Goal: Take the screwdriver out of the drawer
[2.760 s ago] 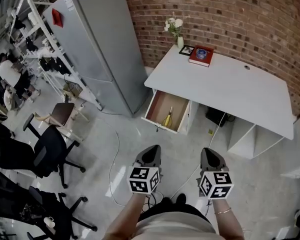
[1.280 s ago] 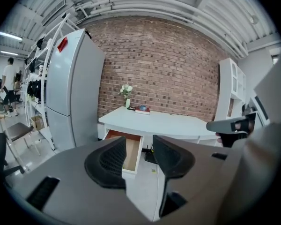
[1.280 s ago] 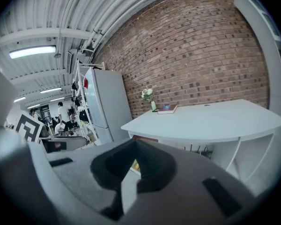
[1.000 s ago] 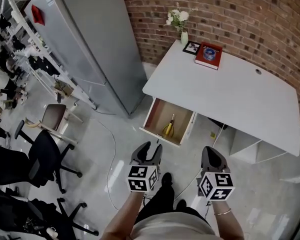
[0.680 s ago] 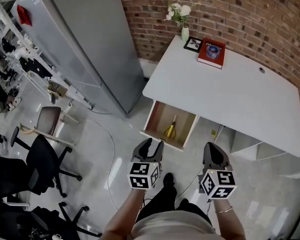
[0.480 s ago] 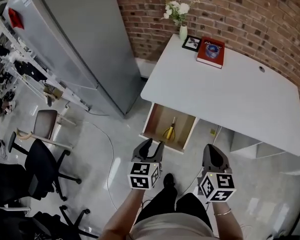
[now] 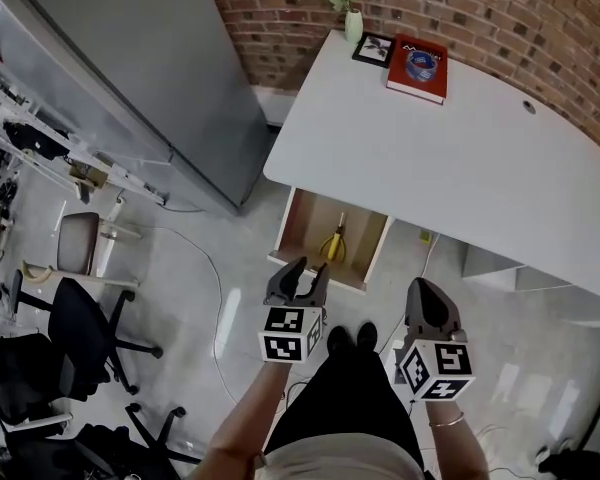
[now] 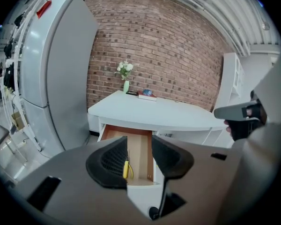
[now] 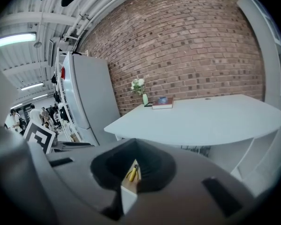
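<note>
A yellow-handled tool lies in the open wooden drawer under the white desk. My left gripper hovers over the floor just short of the drawer's front, apart from it. Its jaws are closing and have nothing between them. In the left gripper view the tool and drawer show far off through the gap of the left gripper. My right gripper hangs to the right of the drawer with its jaws together. The right gripper view shows the tool past the right gripper.
A tall grey cabinet stands left of the desk against the brick wall. On the desk's far end are a red book, a small frame and a flower vase. Office chairs and a floor cable lie at left.
The desk and drawer have come closer in view as both grippers moved toward them. The left jaws, together in the earliest frame, now stand apart.
</note>
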### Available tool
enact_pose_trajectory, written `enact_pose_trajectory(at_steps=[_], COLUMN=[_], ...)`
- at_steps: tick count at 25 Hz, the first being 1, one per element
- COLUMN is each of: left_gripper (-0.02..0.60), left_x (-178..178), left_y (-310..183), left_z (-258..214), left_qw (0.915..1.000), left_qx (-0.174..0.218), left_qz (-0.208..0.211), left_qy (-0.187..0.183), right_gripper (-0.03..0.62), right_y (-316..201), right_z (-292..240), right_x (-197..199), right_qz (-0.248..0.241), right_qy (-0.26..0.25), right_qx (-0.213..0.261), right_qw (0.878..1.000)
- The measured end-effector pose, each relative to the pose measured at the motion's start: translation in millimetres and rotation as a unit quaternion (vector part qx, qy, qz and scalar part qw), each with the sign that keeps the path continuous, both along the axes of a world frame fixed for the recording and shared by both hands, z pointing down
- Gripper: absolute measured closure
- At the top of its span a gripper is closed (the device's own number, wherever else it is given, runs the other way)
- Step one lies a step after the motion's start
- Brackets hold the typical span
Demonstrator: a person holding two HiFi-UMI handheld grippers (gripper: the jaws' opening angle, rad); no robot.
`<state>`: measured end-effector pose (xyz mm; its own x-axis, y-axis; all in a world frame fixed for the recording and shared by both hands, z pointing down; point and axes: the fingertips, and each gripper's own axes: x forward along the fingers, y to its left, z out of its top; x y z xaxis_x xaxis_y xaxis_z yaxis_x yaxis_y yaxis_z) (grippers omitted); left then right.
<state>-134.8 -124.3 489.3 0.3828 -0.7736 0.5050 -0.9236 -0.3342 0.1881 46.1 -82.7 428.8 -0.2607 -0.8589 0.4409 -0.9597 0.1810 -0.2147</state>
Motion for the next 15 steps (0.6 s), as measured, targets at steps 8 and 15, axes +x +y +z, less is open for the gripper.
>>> enact_pose_trajectory(at_steps=[8,15], left_gripper=[0.426,0.426], left_x=[15.8,24.7], left_y=[-26.7,-46.5], left_z=[37.4,77.5], left_qw=[0.9997,0.9986], left_qx=[-0.022,-0.034], left_qz=[0.007,0.022], left_qy=[-0.01,-0.035], right_gripper=[0.592,0.592], right_y=[-9.8,-13.8], right_z=[45.5,80.5], right_x=[-5.9,-1.1], right_qz=[-0.018,-0.005], right_qy=[-0.025,-0.039], right_qx=[-0.032,-0.051], right_qw=[0.999,0.998])
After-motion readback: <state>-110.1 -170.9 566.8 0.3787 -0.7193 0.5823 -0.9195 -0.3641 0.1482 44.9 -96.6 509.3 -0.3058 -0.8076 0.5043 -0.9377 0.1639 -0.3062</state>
